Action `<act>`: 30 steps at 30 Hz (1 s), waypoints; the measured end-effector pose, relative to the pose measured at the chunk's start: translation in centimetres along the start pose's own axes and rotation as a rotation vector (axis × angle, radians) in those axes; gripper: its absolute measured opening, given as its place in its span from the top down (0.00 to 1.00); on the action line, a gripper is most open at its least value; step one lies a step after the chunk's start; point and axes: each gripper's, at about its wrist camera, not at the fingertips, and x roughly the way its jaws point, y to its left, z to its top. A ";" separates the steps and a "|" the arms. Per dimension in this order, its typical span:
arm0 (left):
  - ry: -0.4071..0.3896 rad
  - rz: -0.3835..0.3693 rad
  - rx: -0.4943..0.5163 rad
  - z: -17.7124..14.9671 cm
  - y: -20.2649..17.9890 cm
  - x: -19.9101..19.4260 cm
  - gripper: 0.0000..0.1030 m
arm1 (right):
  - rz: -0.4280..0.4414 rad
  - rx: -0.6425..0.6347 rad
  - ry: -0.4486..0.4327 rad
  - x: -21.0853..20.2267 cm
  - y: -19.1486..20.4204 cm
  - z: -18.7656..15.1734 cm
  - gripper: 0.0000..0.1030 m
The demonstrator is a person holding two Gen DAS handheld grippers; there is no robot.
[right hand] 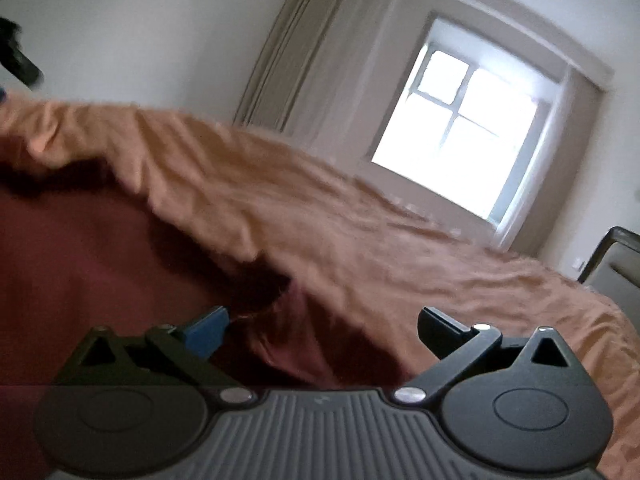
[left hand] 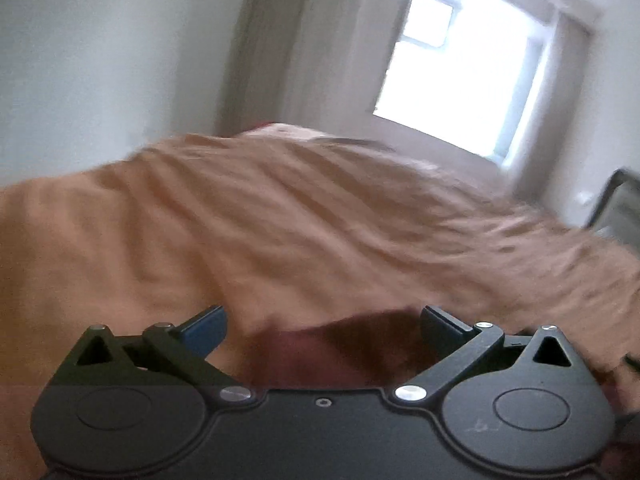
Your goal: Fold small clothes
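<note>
Both my views are motion-blurred. My left gripper [left hand: 322,330] has its fingers spread wide with nothing between them, just a dark maroon patch [left hand: 332,354] of cloth showing in the gap below. My right gripper [right hand: 322,330] is the same, fingers wide apart and holding nothing. The task's thing I see is an orange-tan cloth [left hand: 280,216], wrinkled and spread broad; in the left wrist view it fills the middle band, and its long axis runs from lower left up and across to the right edge. In the right wrist view the same cloth [right hand: 340,224] stretches from the upper left corner down to the lower right, its near edge lifted or rolled over a maroon surface [right hand: 80,264] with a dark shadow under the fold. Whether the maroon is a bed sheet or another garment I cannot tell. Behind it: a bright window [right hand: 460,128], pale curtains [right hand: 320,52], a white wall [left hand: 100,60], and a dark framed piece of furniture [right hand: 616,264] at far right.
</note>
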 end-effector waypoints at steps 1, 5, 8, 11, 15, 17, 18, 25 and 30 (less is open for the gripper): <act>0.016 0.049 0.025 -1.0 0.8 -0.8 0.01 | 0.002 -0.015 0.027 0.6 0.1 -0.3 0.00; 0.073 0.133 0.086 -4.4 2.9 -3.5 0.01 | -0.152 0.019 0.074 2.7 -2.0 -0.6 0.00; 0.092 0.190 0.047 -7.1 4.0 -4.9 0.01 | -0.311 0.131 0.042 2.0 -3.9 0.3 0.00; 0.106 0.254 -0.020 -10.0 4.3 -5.7 0.01 | -0.299 0.188 -0.003 0.0 -2.7 0.9 0.00; 0.093 0.248 -0.073 -12.3 3.6 -6.5 0.01 | -0.009 0.061 -0.027 -1.6 2.6 1.8 0.00; 0.086 0.240 -0.076 -12.6 3.5 -6.6 0.01 | 0.062 -0.042 -0.055 -1.8 5.7 2.8 0.00; 0.083 0.230 -0.071 -12.4 3.6 -6.6 0.01 | 0.102 -0.083 -0.071 -1.8 6.9 3.4 0.00; 0.023 0.211 -0.086 -11.1 5.1 -6.5 0.01 | 0.254 -0.200 -0.104 3.2 13.8 9.1 0.00; -0.009 0.205 -0.137 -10.6 5.7 -6.6 0.01 | 0.338 -0.068 -0.215 4.5 15.6 13.3 0.00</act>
